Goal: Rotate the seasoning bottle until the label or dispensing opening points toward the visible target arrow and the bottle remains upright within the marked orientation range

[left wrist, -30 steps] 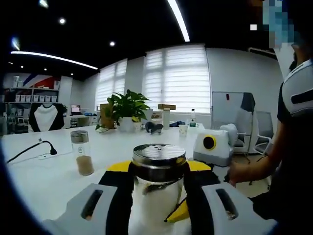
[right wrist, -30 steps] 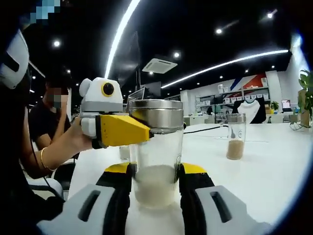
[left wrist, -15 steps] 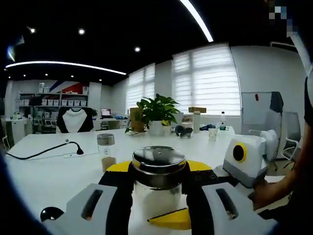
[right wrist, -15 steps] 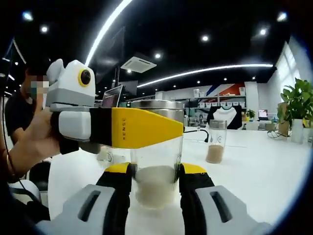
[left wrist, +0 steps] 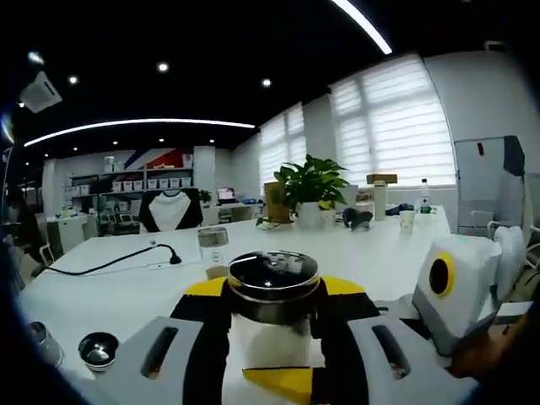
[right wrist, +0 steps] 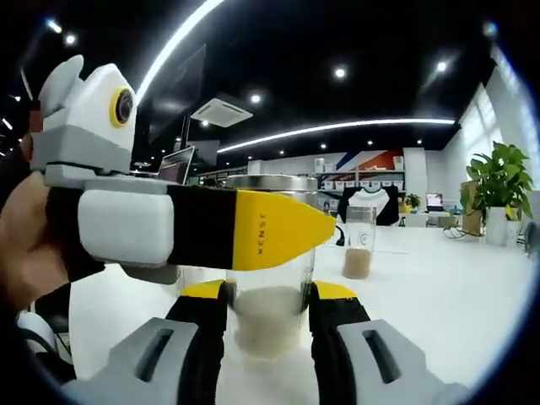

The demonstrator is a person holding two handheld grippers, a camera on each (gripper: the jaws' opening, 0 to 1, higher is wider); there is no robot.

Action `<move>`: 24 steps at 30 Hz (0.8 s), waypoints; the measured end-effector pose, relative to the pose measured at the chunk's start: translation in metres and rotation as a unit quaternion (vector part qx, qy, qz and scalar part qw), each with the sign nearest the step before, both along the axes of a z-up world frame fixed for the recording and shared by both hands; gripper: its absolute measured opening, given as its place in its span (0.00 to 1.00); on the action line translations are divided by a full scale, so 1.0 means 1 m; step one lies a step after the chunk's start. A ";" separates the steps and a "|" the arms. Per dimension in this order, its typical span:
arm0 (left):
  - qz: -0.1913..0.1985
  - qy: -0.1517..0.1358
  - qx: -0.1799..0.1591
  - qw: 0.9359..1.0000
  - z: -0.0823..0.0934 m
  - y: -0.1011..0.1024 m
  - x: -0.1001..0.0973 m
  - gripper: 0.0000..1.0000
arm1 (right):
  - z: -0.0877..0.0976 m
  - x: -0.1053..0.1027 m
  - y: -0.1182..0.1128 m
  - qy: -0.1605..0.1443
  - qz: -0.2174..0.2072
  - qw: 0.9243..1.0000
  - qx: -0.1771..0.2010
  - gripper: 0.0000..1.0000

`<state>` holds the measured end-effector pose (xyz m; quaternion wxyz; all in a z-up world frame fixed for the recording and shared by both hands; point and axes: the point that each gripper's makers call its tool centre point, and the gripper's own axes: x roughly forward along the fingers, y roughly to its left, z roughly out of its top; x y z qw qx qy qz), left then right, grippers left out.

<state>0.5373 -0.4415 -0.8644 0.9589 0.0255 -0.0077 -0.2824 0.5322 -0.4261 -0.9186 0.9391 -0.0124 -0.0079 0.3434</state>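
A: Left gripper view: our left claw (left wrist: 272, 325) is clenched on the seasoning bottle (left wrist: 273, 291) at its lid, bottle upright between the jaws.

B: Right gripper view: right claw (right wrist: 268, 325) grasping the glass body low, axis vertical; we see no arrow.

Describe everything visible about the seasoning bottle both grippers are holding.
The seasoning bottle is a clear glass-like jar with a shiny metal cap, about a third full of white granules. It stands upright on the white table. The right gripper clamps its lower body between black, yellow-tipped jaws; the left gripper closes around it just under the cap. No label or dispensing opening can be made out.
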 end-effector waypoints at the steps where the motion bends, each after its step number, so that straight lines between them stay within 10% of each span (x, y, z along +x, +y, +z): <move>1: -0.002 0.001 -0.005 1.000 0.000 0.001 0.000 0.42 | 0.000 0.000 0.000 -0.005 0.003 1.000 -0.006 0.36; 24: -0.141 0.006 -0.006 0.990 0.003 0.003 -0.011 0.42 | -0.006 -0.011 0.009 0.037 0.174 0.984 0.021 0.41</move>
